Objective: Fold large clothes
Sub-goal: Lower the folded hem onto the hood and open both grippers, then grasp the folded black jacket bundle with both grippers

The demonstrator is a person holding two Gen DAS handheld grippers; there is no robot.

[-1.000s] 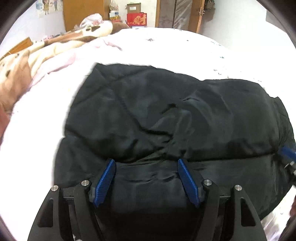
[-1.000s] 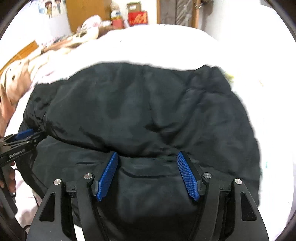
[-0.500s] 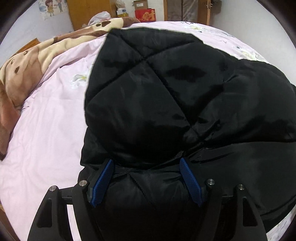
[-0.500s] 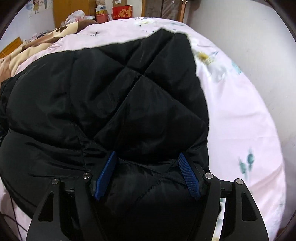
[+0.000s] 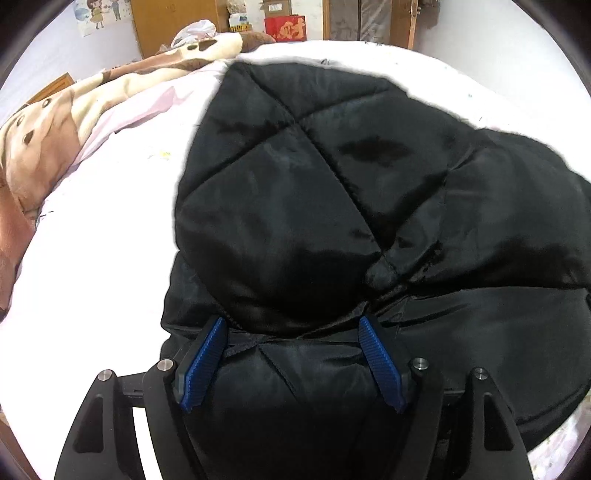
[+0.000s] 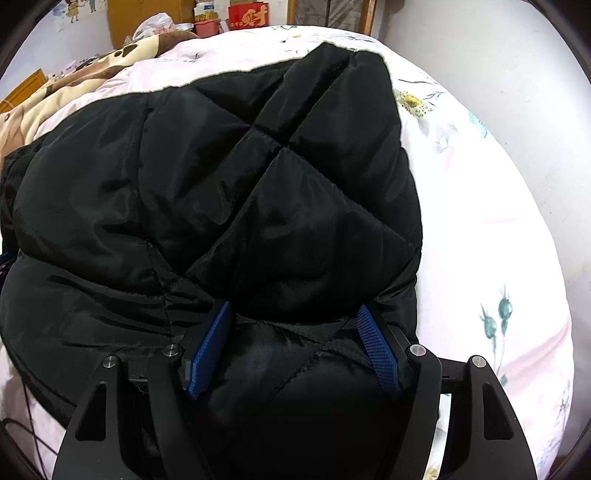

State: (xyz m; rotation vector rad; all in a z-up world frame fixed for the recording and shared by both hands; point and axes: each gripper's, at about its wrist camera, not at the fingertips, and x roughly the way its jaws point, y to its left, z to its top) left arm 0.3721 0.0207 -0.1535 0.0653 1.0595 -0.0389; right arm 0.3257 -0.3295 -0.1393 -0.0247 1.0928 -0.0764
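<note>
A large black quilted jacket (image 5: 332, 206) lies on a bed with a pale pink floral sheet (image 5: 92, 229). It also fills the right wrist view (image 6: 221, 206). My left gripper (image 5: 291, 358) stands wide open over the jacket's near left part, with padded fabric bulging between its blue pads (image 5: 201, 363). My right gripper (image 6: 295, 343) is also wide open over the near right part, with fabric between its pads (image 6: 375, 347). A folded layer with diamond stitching lies on top.
A brown and cream blanket (image 5: 55, 129) is heaped at the bed's far left. A wooden cabinet (image 5: 173, 22), a red box (image 5: 284, 27) and a door stand behind. A white wall (image 6: 498, 92) runs along the bed's right side.
Both grippers moved forward over the jacket. A quilted layer that was not there a second ago now lies folded over its far part. Both sets of jaws stayed open.
</note>
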